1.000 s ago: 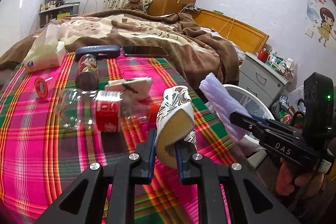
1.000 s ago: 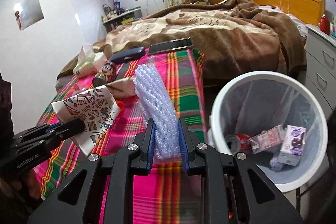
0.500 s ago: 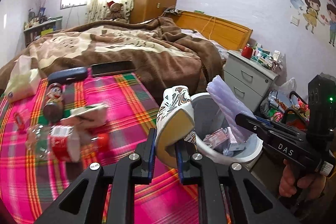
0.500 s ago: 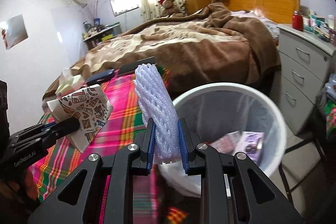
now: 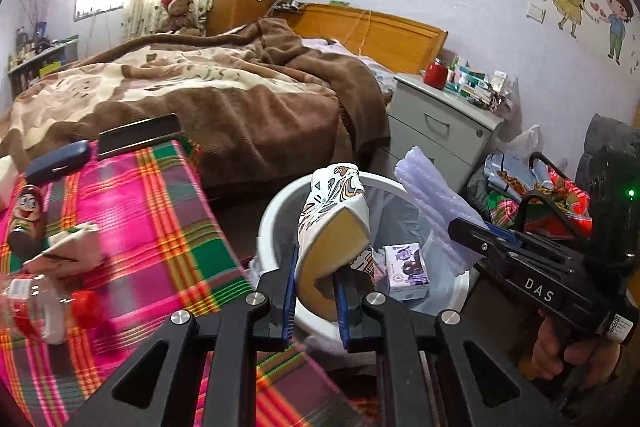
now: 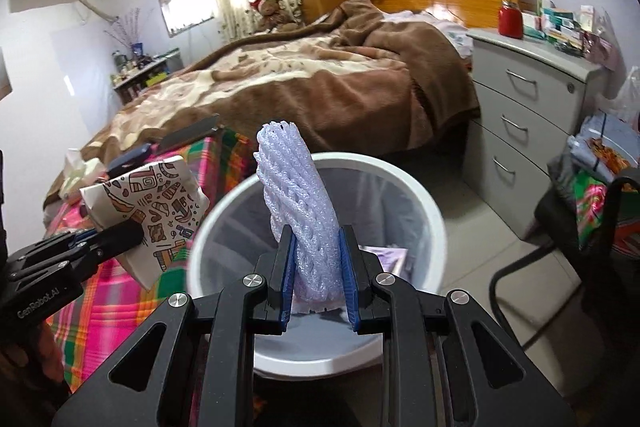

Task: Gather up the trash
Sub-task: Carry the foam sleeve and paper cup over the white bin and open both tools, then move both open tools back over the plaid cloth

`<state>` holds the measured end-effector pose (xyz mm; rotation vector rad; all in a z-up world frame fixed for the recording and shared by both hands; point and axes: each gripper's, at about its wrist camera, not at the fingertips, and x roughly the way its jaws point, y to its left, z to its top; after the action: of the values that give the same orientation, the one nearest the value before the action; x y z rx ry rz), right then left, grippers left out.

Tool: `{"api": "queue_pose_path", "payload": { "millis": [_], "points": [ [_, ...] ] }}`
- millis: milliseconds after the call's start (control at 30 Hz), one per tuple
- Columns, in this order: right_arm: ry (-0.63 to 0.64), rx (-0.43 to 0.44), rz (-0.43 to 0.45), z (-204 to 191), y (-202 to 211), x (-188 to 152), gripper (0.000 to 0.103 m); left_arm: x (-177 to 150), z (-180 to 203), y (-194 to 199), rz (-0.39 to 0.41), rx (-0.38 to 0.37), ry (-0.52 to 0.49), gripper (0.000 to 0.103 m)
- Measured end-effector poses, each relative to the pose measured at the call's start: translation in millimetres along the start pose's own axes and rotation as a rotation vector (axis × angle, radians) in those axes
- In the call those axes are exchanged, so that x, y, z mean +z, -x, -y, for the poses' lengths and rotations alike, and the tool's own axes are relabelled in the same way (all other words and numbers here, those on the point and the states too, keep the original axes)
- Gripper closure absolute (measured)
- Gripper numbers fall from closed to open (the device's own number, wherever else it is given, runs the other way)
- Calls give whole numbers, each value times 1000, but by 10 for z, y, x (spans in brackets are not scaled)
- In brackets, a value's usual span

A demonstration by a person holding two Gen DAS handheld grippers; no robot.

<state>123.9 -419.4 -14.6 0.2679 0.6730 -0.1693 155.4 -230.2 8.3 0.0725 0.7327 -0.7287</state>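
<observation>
We hold a squashed paper cup (image 5: 334, 227) clamped in our left gripper (image 5: 314, 297) over the near rim of the white bin (image 6: 434, 227). Our right gripper (image 6: 318, 281) is closed on a foam net (image 6: 296, 203), above the bin's opening. Small boxes (image 5: 406, 271) lie inside the bin.

- Left gripper (image 5: 315, 287): fingers (image 5: 285, 291) pressed against a patterned paper cup (image 5: 334, 231), held tilted.
- Right gripper (image 6: 318, 275): fingers (image 6: 347, 273) clamped on a foam net sleeve (image 6: 298, 211), standing upright.
- Right hand (image 5: 568, 347) wraps the handle; both grippers sit side by side, apart.
</observation>
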Motion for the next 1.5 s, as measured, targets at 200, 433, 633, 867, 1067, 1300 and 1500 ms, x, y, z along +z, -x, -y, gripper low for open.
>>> {"api": "queue_pose_path", "payload": {
  "millis": [200, 433, 633, 867, 1067, 1300, 1500],
  "points": [
    [4, -42, -64, 121, -180, -47, 81, -4, 138, -342, -54, -10, -15, 86],
    [21, -61, -95, 169, -227, -79, 80, -35, 164, -491, -73, -7, -16, 86],
    [39, -70, -91, 156, -207, -76, 51, -15, 94, -434, -60, -17, 8, 52],
    [40, -68, -67, 118, -145, -67, 48, -24, 2, -308, -49, -1, 37, 38],
    [39, -49, -51, 48, -121, -59, 48, -55, -105, -146, -27, 17, 62, 38],
    [52, -24, -26, -93, -72, -58, 48, -130, -255, 94, -3, 59, 80, 38],
    [53, 5, -10, -228, -32, -69, 48, -199, -406, 323, 24, 110, 87, 38]
  ]
}}
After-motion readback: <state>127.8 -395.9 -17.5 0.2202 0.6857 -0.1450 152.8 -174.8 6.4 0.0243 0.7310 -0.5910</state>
